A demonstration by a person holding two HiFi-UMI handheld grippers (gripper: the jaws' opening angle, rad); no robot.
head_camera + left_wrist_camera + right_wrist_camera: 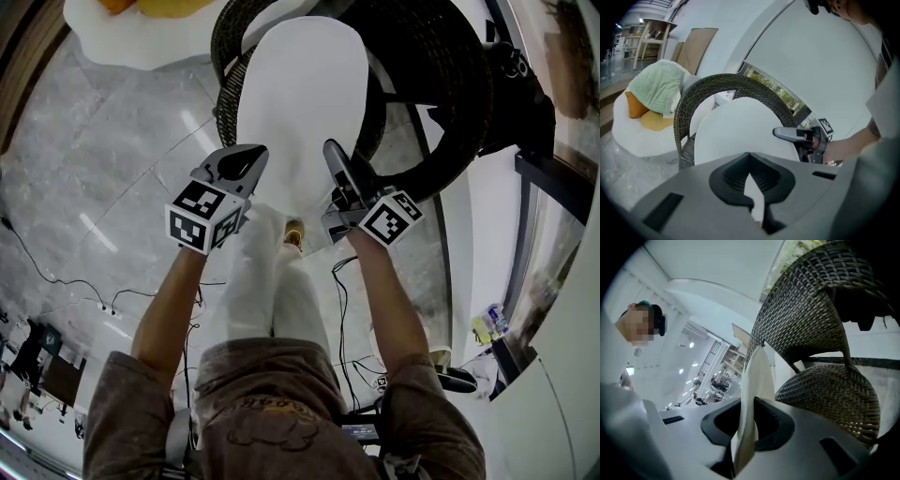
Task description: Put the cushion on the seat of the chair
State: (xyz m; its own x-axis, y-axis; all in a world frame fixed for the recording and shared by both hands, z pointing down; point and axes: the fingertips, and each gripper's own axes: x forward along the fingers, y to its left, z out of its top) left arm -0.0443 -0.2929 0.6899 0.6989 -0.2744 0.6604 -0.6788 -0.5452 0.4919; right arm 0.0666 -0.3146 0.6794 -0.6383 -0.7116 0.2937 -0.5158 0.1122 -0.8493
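White fabric sits pinched in both claws. The left gripper (753,190) is closed on a thin sliver of the cushion (300,94), and the right gripper (746,430) is nearly closed on a fold of its near edge. The cushion hangs tilted over the wicker chair (441,84), not yet flat on the seat. It looks light, soft and floppy, so two edge grips set well apart suit it. Only the right gripper view shows that fold edge-on. Only the left gripper view shows a green blanket (658,86) beyond.
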